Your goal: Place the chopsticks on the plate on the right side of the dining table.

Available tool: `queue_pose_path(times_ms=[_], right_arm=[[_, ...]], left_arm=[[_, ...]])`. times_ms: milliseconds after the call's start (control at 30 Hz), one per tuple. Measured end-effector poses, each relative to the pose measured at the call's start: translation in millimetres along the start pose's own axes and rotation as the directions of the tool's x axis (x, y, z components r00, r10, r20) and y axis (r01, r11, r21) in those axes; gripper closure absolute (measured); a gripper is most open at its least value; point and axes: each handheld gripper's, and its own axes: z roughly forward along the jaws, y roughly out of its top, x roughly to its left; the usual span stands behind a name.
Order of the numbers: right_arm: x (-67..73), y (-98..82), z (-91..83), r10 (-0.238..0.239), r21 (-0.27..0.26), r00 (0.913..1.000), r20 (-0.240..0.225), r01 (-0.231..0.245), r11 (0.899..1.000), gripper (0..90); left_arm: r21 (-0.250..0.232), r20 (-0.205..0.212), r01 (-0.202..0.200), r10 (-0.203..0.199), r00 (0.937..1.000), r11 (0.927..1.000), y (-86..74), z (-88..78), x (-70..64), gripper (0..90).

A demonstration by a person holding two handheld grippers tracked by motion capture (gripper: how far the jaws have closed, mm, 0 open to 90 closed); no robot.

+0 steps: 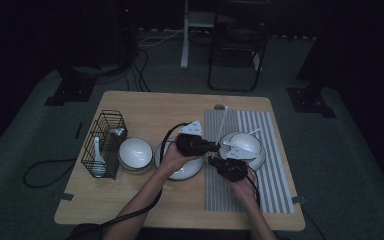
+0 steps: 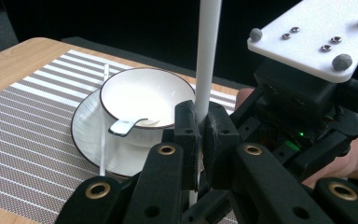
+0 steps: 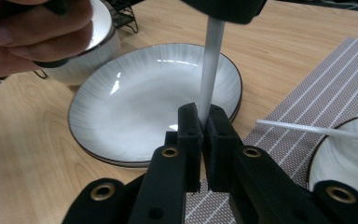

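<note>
Clamping one white chopstick (image 2: 208, 60) from both ends, left tool (image 2: 199, 135) and right tool (image 3: 204, 133) both closed on it, likely passing it between hands above the table (image 1: 130, 200).

Both forearms come in bare from the lower edge of the high view, no sleeves showing. The left gripper (image 1: 211, 146) is a chunky black body topped by a pale grey three-cornered plate, a black cable trailing down towards the lower left. The right gripper (image 1: 213, 161) looks the same; its plate carries small screws and grey knobs (a tiny green light glows beneath). Each black jaw arm has brass-ringed pivot holes.
</note>
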Motion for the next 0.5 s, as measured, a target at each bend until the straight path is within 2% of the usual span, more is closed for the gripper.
queue_pose_path(times_ms=[67, 133, 267, 500], right_arm=[[2.0, 0.9, -1.5, -0.025, 0.001, 0.9995, 0.022, 0.025, 1.000, 78.3], [4.6, 1.3, -1.8, -0.045, 0.008, 0.9983, 0.036, 0.045, 0.999, 76.6], [11.1, 2.8, 0.5, -0.079, 0.025, 0.9958, 0.046, 0.078, 0.997, 74.8], [21.9, 6.2, 5.5, -0.116, 0.025, 0.9929, 0.025, 0.116, 0.993, 75.6]], left_arm=[[0.002, -0.023, 0.004, -0.004, 0.9997, 1.0000, 0.4, -1.7, 1.7, 85.9], [0.006, -0.044, 0.007, -0.006, 0.9990, 1.0000, 0.3, -2.4, 2.9, 85.9], [0.007, -0.052, 0.004, -0.004, 0.9986, 1.0000, -0.3, -1.1, 2.6, 86.0], [0.029, -0.061, -0.009, 0.011, 0.9981, 0.9995, -2.5, 8.1, -1.0, 86.1]])
